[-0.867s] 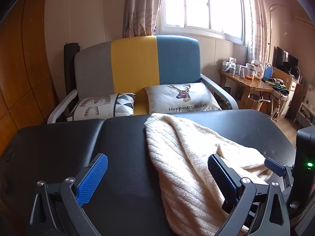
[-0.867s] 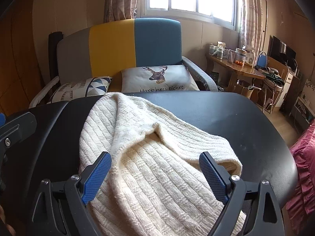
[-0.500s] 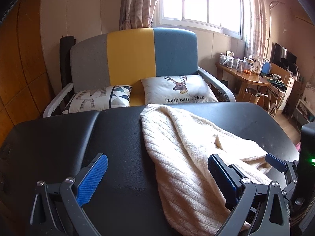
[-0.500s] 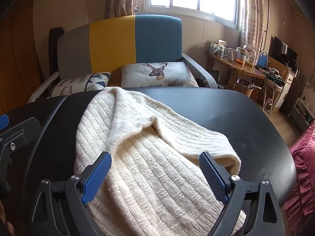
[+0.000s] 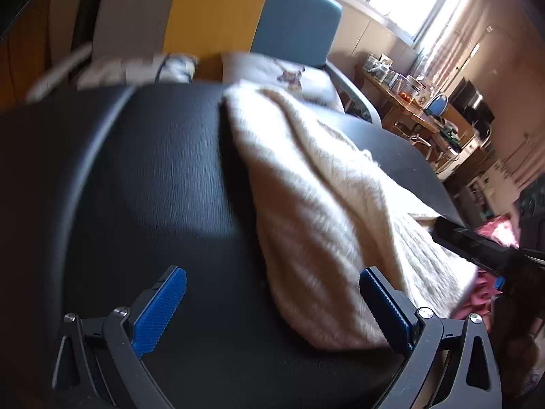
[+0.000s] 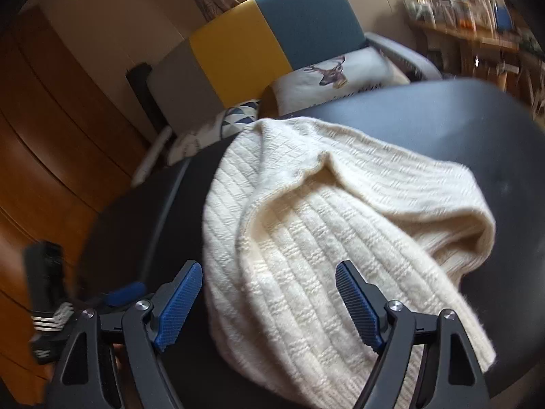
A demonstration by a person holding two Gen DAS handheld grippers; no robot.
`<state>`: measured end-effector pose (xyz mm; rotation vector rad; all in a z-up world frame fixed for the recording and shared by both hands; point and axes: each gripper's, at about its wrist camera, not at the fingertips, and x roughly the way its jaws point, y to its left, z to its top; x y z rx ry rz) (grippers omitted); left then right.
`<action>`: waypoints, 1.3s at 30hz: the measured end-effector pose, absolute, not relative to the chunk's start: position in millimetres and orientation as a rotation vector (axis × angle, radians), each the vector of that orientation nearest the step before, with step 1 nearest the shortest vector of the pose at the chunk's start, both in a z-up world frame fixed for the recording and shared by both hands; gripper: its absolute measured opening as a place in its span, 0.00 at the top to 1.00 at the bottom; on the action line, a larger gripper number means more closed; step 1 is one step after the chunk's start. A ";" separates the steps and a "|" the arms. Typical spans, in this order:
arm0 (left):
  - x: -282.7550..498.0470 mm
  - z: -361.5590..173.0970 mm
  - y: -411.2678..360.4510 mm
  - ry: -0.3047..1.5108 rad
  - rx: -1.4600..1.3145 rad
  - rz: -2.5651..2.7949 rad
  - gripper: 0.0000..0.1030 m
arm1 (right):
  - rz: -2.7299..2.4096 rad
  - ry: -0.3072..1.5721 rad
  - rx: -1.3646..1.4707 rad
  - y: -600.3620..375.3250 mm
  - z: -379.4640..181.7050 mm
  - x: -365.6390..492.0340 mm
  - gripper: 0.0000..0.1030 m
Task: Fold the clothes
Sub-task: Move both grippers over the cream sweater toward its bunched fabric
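A cream knitted sweater (image 5: 327, 191) lies crumpled on the black table (image 5: 153, 177), running from the far edge to the near right. My left gripper (image 5: 272, 306) hangs open above the table's near side, its right pad beside the sweater's near left edge. In the right wrist view the same cream sweater (image 6: 306, 238) fills the middle, with a fold bulging at the right. My right gripper (image 6: 269, 303) stands open just above the knit's near part, nothing pinched between its blue pads. The left gripper's dark body (image 6: 47, 293) shows at the left edge.
Behind the table stands a grey, yellow and blue sofa (image 6: 272, 37) with a deer cushion (image 6: 337, 75) and a patterned cushion (image 6: 235, 119). A cluttered wooden desk (image 5: 408, 102) stands at the right under the window. Pink cloth (image 5: 494, 231) lies past the table's right edge.
Both grippers have tipped downward and rolled, so the table and sweater now fill the views. The left view swung to the right, the right view tilted to the left. The sweater lies as before.
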<state>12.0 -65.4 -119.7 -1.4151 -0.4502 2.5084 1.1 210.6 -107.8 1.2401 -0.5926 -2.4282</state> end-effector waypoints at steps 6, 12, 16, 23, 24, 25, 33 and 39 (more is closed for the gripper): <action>34.7 -136.3 -97.6 -0.592 -1.433 2.409 0.00 | -2.412 -0.730 1.302 270.6 -125.2 22.2 0.19; 59.4 -132.9 -104.0 -0.502 -1.441 2.409 0.00 | -2.421 -0.946 1.312 316.9 -135.9 29.0 0.19; 61.4 -135.1 -100.8 -0.455 -1.477 2.426 0.00 | -2.300 -0.897 1.292 287.6 -127.9 23.3 0.19; 51.9 -146.8 -93.0 -0.533 -1.517 2.351 0.00 | -2.315 -0.550 1.296 189.1 -126.7 11.5 0.20; 51.5 -148.5 -94.8 -0.550 -1.517 2.346 0.00 | -2.340 -0.502 1.289 180.0 -127.7 9.2 0.21; 51.7 -150.0 -96.6 -0.566 -1.517 2.343 0.00 | -2.374 -0.446 1.285 171.8 -129.0 6.7 0.29; 41.7 -152.2 -100.8 -0.642 -1.473 2.336 0.00 | -2.486 -0.097 1.498 151.1 -170.0 -9.8 0.58; 10.8 -159.7 -91.7 -0.896 -1.465 2.131 0.00 | -2.431 -0.249 1.487 172.6 -181.1 -15.5 0.55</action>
